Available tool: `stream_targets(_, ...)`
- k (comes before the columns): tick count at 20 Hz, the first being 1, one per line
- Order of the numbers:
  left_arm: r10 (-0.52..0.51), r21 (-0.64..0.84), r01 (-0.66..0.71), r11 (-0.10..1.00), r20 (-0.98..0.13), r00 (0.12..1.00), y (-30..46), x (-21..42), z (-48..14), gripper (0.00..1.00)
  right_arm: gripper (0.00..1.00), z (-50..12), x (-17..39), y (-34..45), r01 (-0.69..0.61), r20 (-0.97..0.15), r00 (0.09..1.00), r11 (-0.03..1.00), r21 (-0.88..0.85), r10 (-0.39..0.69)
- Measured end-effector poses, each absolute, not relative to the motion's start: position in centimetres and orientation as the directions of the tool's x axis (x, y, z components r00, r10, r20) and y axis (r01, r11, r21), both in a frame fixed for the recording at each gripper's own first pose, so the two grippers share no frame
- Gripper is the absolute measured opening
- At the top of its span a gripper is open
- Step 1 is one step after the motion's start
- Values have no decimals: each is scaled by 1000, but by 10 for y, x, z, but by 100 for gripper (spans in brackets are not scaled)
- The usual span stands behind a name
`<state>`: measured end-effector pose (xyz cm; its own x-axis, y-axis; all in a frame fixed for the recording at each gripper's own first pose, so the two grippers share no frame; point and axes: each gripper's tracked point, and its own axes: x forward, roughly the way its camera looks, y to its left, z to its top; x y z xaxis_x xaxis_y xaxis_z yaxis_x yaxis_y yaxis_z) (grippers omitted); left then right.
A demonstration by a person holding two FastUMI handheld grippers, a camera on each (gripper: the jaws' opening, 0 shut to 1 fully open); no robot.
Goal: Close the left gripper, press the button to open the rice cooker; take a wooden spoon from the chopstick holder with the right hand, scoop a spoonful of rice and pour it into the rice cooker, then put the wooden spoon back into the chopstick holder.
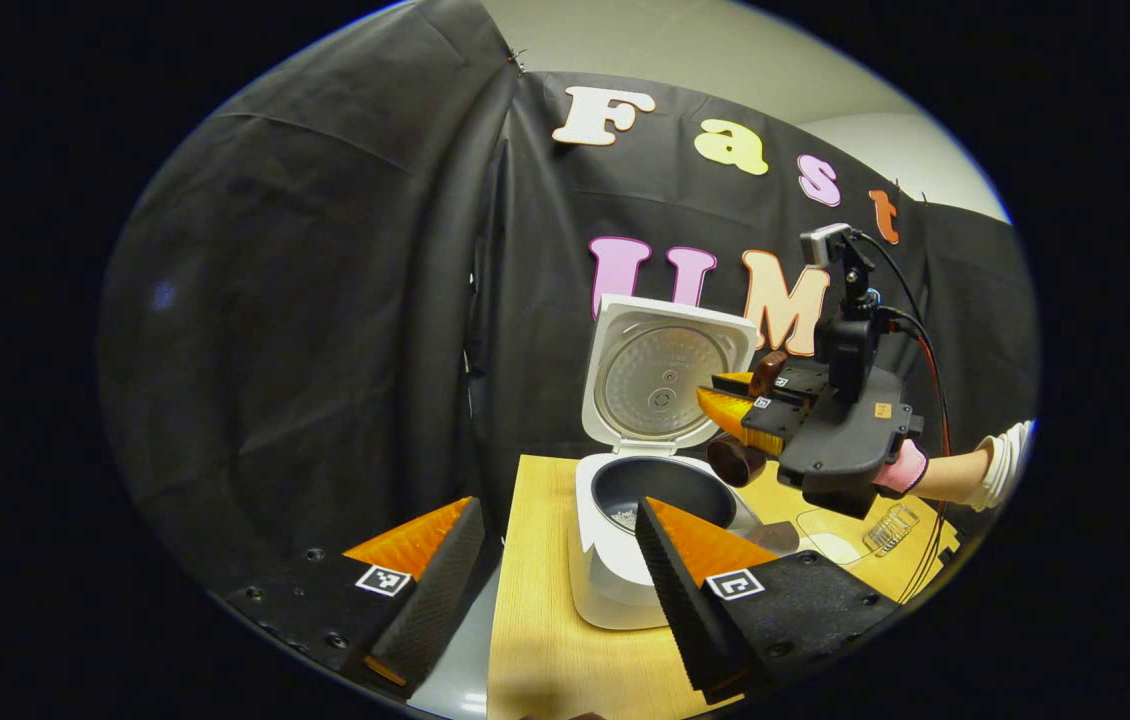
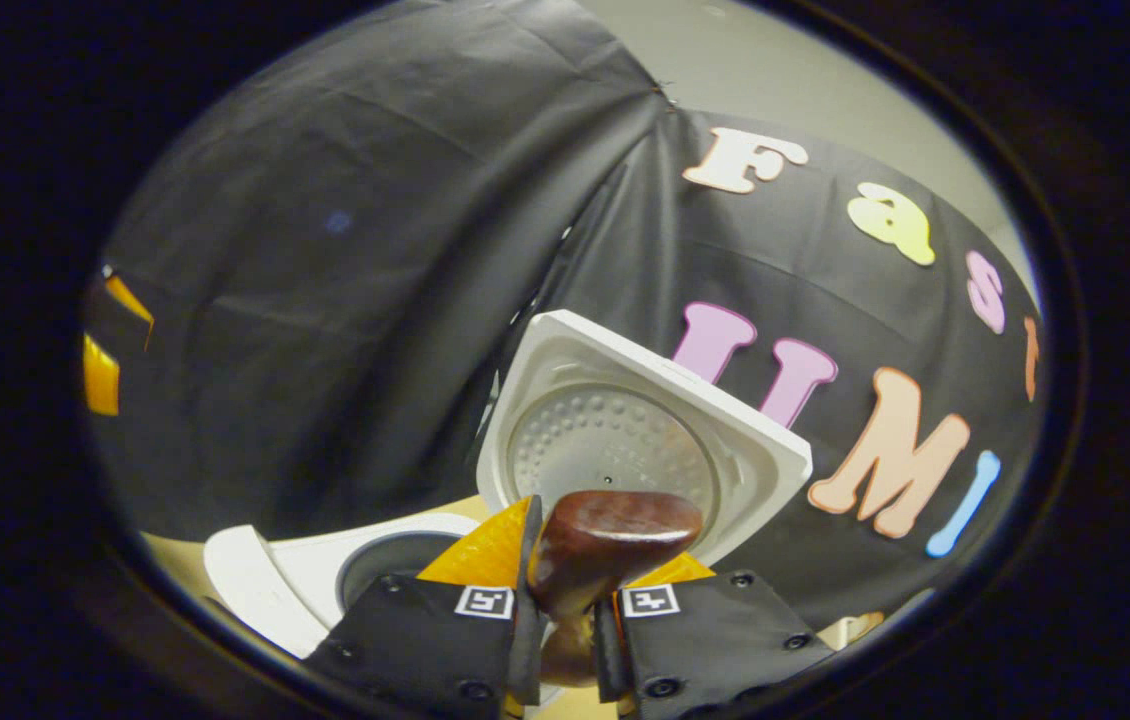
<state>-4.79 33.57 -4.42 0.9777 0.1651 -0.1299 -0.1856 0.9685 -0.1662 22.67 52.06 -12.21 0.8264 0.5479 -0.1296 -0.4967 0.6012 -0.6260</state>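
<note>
Rice cooker (image 1: 625,540) on the wooden table (image 1: 545,640), lid (image 1: 665,375) raised at its far side, a few rice grains (image 1: 625,517) in the pot. Left gripper (image 1: 545,560) near, fingers spread wide. Right gripper (image 2: 565,610), above the cooker's right, clamps the wooden spoon (image 2: 605,545).

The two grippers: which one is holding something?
The right gripper, over the open rice cooker, clamps the wooden spoon between both fingers. The left gripper stands open, with nothing between its fingers.
</note>
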Motion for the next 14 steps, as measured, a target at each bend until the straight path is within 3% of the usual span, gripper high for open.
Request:
stream_targets(3, 167, -165, -187, 968, -129, 977, 337, -49, -43, 91, 23, -136, 220, 525, -481, -141, 807, 499, -721, 574)
stream_targets(6, 161, -168, -182, 969, -131, 978, 335, -50, -44, 91, 23, -142, 215, 523, -479, -156, 801, 461, -747, 578)
stream_targets(8, 154, -163, -174, 971, -129, 980, 331, -50, -42, 91, 27, -140, 217, 520, -484, -164, 804, 468, -740, 572)
stream_targets(14, 124, -139, -140, 980, -117, 985, 309, -46, -34, 91, 24, -101, 215, 480, -455, -123, 839, 559, -693, 530)
